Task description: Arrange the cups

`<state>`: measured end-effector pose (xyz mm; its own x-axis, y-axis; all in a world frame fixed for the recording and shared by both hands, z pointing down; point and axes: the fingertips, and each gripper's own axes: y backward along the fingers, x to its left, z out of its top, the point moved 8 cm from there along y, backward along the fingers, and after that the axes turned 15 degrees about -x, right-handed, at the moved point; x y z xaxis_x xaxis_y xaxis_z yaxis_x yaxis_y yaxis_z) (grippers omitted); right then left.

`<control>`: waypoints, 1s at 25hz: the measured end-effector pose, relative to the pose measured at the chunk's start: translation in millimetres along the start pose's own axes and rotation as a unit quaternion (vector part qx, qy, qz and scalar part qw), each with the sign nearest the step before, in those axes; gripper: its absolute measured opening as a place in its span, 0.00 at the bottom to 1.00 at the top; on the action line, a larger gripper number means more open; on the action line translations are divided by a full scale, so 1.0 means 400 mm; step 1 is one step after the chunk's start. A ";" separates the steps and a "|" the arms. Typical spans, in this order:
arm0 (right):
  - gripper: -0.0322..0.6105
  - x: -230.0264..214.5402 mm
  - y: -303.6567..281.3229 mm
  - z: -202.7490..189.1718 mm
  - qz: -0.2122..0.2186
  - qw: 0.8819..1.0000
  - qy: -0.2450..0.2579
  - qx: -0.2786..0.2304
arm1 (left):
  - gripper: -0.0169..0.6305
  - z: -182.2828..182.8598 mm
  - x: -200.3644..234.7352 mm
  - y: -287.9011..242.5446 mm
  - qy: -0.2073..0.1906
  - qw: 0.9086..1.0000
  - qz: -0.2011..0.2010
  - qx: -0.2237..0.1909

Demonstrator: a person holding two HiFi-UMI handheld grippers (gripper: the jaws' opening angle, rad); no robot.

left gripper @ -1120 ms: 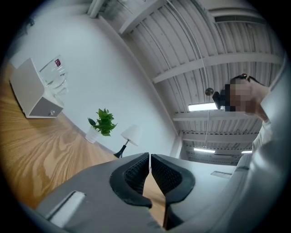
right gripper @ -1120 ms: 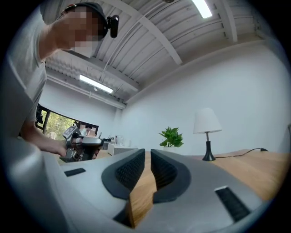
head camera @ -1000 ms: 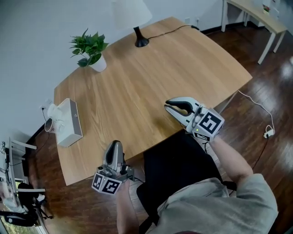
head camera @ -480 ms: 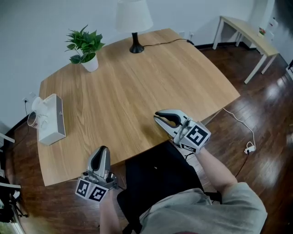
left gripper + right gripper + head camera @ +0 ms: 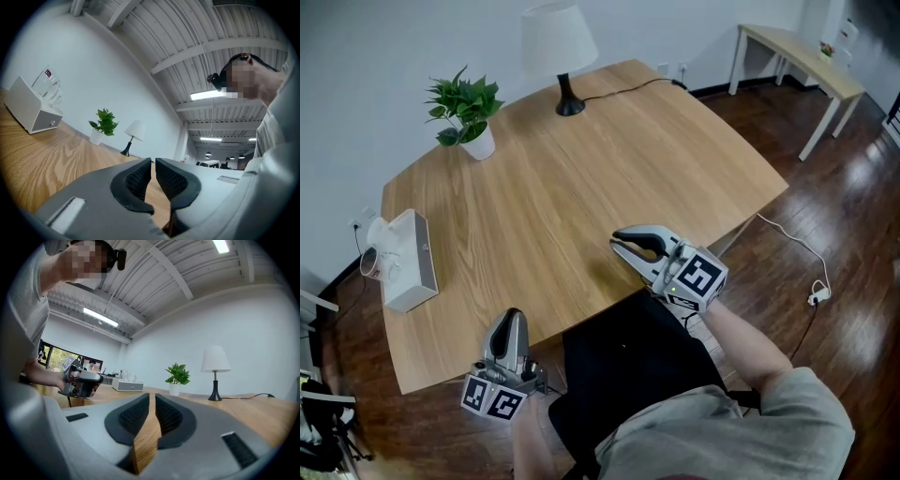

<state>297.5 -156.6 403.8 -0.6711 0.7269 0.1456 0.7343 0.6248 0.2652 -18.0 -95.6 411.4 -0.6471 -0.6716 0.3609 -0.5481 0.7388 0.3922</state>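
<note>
Clear cups (image 5: 48, 82) stand on a white box (image 5: 408, 272) at the table's left edge; in the right gripper view the cups (image 5: 124, 376) show small on that box. My left gripper (image 5: 510, 321) hovers at the table's near left edge, shut with nothing between its pads (image 5: 153, 162). My right gripper (image 5: 620, 246) is held level over the near edge at the middle, also shut and empty (image 5: 152, 397). Both grippers are far from the cups.
A potted plant (image 5: 464, 112) and a white table lamp (image 5: 559, 47) with a black cord stand at the far side of the wooden table (image 5: 581, 178). A white side table (image 5: 797, 52) stands at the back right. A cable (image 5: 806, 258) lies on the dark floor.
The head view has shifted a little, so the table sits lower and further left in it. Both grippers stay shut and keep their places at the near edge.
</note>
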 end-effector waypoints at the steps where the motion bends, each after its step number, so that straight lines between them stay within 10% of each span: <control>1: 0.10 0.001 0.001 0.000 -0.001 1.000 0.000 0.000 | 0.06 0.001 0.001 0.000 0.001 1.000 0.000 -0.001; 25: 0.10 -0.004 0.006 0.001 -0.009 1.000 -0.002 0.003 | 0.06 0.001 -0.002 0.003 0.015 1.000 0.001 -0.007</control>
<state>300.1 -156.1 403.6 -0.6837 0.7167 0.1373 0.7229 0.6393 0.2623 -18.3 -94.4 411.2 -0.6318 -0.6721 0.3862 -0.5399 0.7390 0.4030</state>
